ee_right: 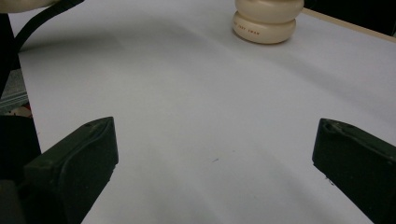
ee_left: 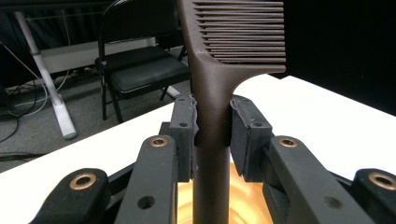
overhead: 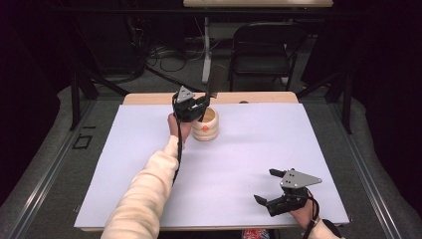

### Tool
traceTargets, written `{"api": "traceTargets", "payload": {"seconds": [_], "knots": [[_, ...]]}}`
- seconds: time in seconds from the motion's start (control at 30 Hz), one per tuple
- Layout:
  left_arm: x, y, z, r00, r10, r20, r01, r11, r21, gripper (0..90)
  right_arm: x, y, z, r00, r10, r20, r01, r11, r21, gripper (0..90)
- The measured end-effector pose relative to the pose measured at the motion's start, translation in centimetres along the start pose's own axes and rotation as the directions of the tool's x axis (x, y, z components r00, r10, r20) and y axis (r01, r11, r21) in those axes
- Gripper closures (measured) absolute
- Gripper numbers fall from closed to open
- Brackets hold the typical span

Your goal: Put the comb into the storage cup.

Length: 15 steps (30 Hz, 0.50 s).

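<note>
My left gripper [overhead: 203,102] is shut on the handle of a dark brown comb [ee_left: 219,79], which stands upright with its teeth at the top [overhead: 216,79]. The handle's lower end reaches into a cream, ribbed holder [overhead: 205,125] that stands near the table's far edge, left of centre. In the left gripper view both pads [ee_left: 184,123] press on the comb's neck, with the holder's yellow inside [ee_left: 243,200] below. My right gripper [overhead: 265,185] rests low at the near right of the table, open, with bare table between its jaws. In the right gripper view the holder [ee_right: 266,18] shows far off.
The white table top [overhead: 249,149] has a wooden strip along its far edge. A black folding chair [overhead: 263,45] and a white table leg [overhead: 206,50] stand behind the table, with cables on the floor. Metal rails run along both sides.
</note>
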State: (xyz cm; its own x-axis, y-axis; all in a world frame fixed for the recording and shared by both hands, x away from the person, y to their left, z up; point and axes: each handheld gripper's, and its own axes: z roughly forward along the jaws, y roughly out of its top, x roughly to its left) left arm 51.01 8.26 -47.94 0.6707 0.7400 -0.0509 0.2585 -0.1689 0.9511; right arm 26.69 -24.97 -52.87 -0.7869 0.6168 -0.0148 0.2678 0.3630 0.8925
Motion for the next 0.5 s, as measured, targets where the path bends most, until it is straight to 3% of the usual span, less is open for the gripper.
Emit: {"api": "traceTargets", "payload": {"seconds": [0.5], "knots": [[-0.02,-0.69,0.29,0.9999,0.004,0.01,-0.005,0.9987,0.05,72.1,-0.06,-0.05,0.06,1.0,-0.004,-0.002,0.004,1.0,0.003,0.0]]}}
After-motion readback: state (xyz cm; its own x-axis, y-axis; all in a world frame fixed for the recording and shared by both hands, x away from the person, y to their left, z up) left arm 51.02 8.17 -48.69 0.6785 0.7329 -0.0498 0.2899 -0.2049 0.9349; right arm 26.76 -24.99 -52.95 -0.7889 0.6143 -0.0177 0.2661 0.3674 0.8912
